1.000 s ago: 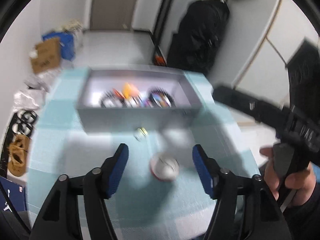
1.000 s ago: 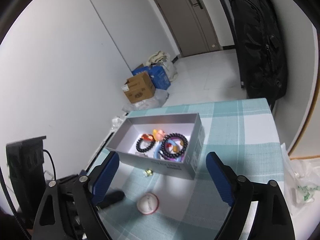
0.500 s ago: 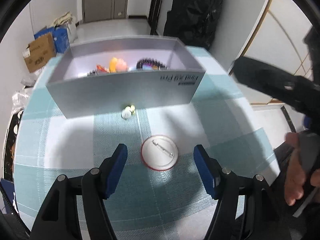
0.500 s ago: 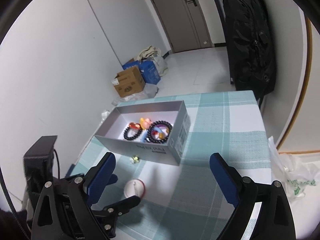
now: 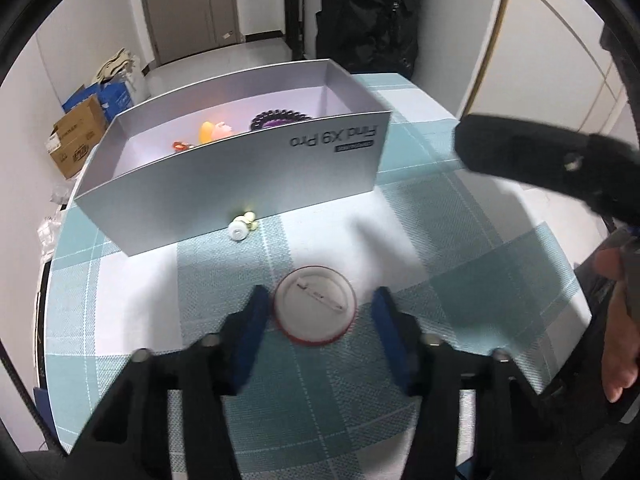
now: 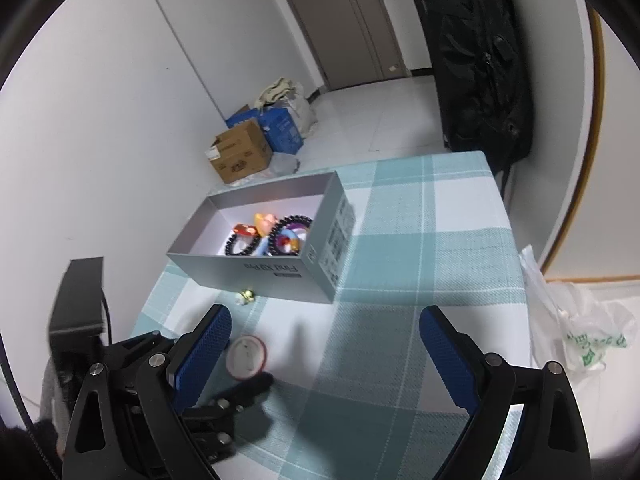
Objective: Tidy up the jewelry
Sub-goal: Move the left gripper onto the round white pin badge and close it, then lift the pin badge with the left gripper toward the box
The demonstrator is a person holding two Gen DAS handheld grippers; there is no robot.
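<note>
Right wrist view: the box (image 6: 256, 272) holds bead bracelets (image 6: 286, 229) and coloured trinkets. The left gripper (image 5: 316, 308) has just been closing around the badge (image 5: 315, 304) on the cloth (image 5: 440, 240), a gap remaining. The right gripper (image 6: 325, 334) is spread, empty.

Matt cardboard box (image 5: 224, 196), woven tablecloth (image 5: 460, 240)

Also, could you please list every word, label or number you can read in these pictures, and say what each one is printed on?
"Find X9 Pro": upside down on the long front wall of the open grey cardboard box.
Small dark label beside that name: too small to read.
Fine print on the grey box's short end wall: too small to read.
Printing on the brown cardboard carton on the floor: blurred.
Green print on the white plastic bag: unreadable.
</note>
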